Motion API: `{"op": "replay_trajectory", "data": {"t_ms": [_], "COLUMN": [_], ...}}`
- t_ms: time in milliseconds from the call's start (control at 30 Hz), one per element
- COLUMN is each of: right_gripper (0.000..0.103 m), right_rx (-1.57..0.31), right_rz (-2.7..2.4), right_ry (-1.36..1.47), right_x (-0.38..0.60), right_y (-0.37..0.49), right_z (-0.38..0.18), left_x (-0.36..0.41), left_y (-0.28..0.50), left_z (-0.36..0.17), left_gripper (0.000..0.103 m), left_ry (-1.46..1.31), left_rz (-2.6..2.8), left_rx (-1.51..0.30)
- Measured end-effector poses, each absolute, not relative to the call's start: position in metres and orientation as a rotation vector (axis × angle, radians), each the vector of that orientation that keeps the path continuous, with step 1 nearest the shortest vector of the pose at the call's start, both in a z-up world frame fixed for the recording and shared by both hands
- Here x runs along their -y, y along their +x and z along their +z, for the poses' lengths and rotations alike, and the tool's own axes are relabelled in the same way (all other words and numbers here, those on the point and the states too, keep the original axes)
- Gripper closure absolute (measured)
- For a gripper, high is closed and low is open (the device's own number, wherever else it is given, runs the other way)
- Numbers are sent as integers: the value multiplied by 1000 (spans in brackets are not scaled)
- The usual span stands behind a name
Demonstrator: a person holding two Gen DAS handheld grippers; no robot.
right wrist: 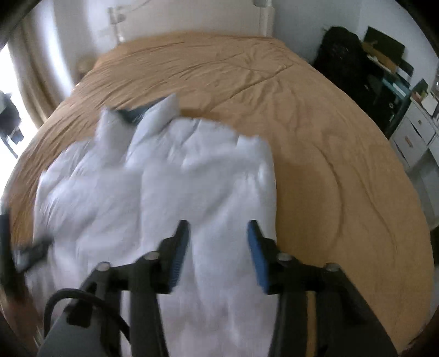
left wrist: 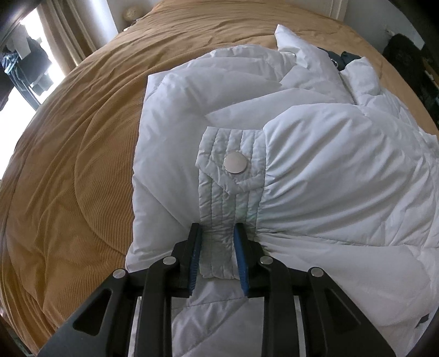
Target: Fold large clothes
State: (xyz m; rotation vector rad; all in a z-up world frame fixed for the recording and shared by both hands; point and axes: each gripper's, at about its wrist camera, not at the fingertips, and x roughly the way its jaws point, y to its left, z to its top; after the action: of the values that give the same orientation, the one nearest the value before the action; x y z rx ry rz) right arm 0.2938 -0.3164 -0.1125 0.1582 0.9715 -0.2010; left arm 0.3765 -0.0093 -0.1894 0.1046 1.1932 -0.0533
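Tan corduroy bedspread (left wrist: 82,153) covers the wide bed under my cameras, and on it lies the white puffer jacket (left wrist: 315,170), spread across the near half of the bed with its collar end pointing away from me. From my left wrist view I see the quilted sleeve cuff (left wrist: 233,192) lying on top of the jacket body, its tab fastened with a round metal snap (left wrist: 235,162). My left gripper (left wrist: 216,239) is down on that cuff with its jaws narrow, the blue pads (left wrist: 239,247) on either side of the cuff's end and pressed against the fabric, which bunches into gathers beside the right-hand pad. A zipper (left wrist: 348,90) runs up toward the collar, where a bit of dark blue lining (left wrist: 348,59) shows. My right wrist view is blurred; there my right gripper (right wrist: 218,239) stands with its jaws wide apart above the jacket's right part, and nothing is between the pads. Beyond the bed I see a white headboard (right wrist: 192,16), curtains (right wrist: 35,68) by a bright window, and dark shelving (right wrist: 384,82) against the wall.
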Motion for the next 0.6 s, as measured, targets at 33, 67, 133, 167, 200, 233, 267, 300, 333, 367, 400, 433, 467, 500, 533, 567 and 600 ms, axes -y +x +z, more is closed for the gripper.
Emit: {"op": "replay_trajectory", "data": {"t_ms": [33, 67, 133, 167, 200, 233, 267, 300, 333, 367, 400, 433, 467, 500, 533, 567, 600], "right_gripper": [48, 48, 49, 49, 49, 49, 49, 49, 48, 47, 47, 47, 47, 47, 47, 47, 47], "right_rx": [-978, -1009, -1111, -1157, -1156, -1149, -1148, -1150, -1151, -1148, -1143, -1134, -1124, -1120, -1115, -1113, -1112], "right_rz": [-192, -187, -204, -194, -187, -189, -198, -207, -208, -208, -206, -204, -203, -202, -202, -202, -202], "right_ry": [156, 145, 150, 180, 218, 242, 253, 261, 270, 271, 268, 265, 266, 266, 265, 264, 264], "right_x": [314, 313, 320, 326, 331, 335, 339, 340, 342, 341, 341, 341, 341, 341, 341, 337, 338], "right_y": [284, 277, 270, 267, 264, 264, 265, 267, 269, 268, 268, 267, 264, 265, 264, 259, 258], "right_z": [-119, -131, -171, -192, -204, -209, -210, -210, -210, -209, -211, -211, -210, -211, -211, -209, -209], "left_x": [10, 11, 11, 8, 0, -8, -19, -25, -28, -25, -17, -4, 13, 31, 46, 66, 86], "left_y": [376, 376, 376, 378, 379, 379, 377, 374, 371, 368, 366, 364, 362, 361, 361, 360, 360], "left_z": [-189, -190, -187, -183, -175, -165, -149, -132, -114, -97, -86, -78, -74, -75, -78, -86, -97], "left_gripper": [77, 76, 75, 75, 75, 75, 78, 78, 77, 77, 76, 74, 68, 64, 64, 64, 64], "left_ry": [111, 120, 110, 86, 36, -5, -50, -83, -105, -101, -81, -55, -31, -6, 15, 51, 96], "left_rz": [-53, -50, -46, -51, -48, -23, 16, 27, 26, 20, 8, -12, -43, -80, -110, -145, -175], "left_rx": [-1191, -1190, -1200, -1217, -1235, -1232, -1203, -1158, -1109, -1065, -1038, -1015, -1001, -1001, -1003, -1011, -1024]}}
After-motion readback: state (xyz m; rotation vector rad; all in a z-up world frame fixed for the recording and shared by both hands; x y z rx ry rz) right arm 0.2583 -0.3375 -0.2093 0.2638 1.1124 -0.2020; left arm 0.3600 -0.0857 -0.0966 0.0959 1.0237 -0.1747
